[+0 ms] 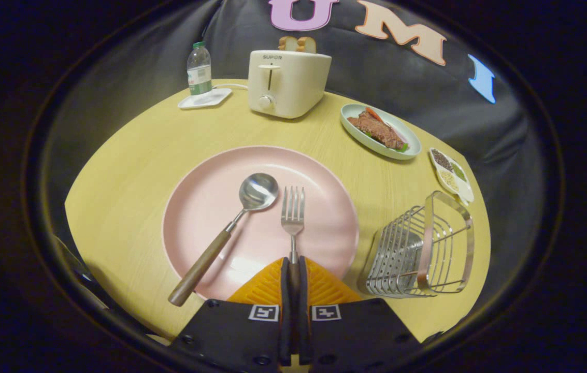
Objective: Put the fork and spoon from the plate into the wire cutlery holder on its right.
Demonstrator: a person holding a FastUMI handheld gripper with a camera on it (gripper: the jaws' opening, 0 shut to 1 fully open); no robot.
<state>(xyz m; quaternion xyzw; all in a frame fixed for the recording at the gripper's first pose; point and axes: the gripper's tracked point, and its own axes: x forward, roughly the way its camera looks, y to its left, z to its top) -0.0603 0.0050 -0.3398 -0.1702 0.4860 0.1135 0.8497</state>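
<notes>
With the gripper [293, 267] fingers pinching the wooden-handled steel fork [292, 215] on the round pink plate [195, 207], lift level, then tip it tines-up into the silver wire cutlery holder [420, 248].

Fork [292, 215] handle between closed jaws, tines ahead, on plate [195, 207]. Spoon [226, 235] left of fork, same plate. Wire cutlery holder [420, 248] right of jaws, on counter [127, 171]. Toaster [285, 83], bottle [199, 68] far beyond; food dish [380, 130] beyond-right.
</notes>
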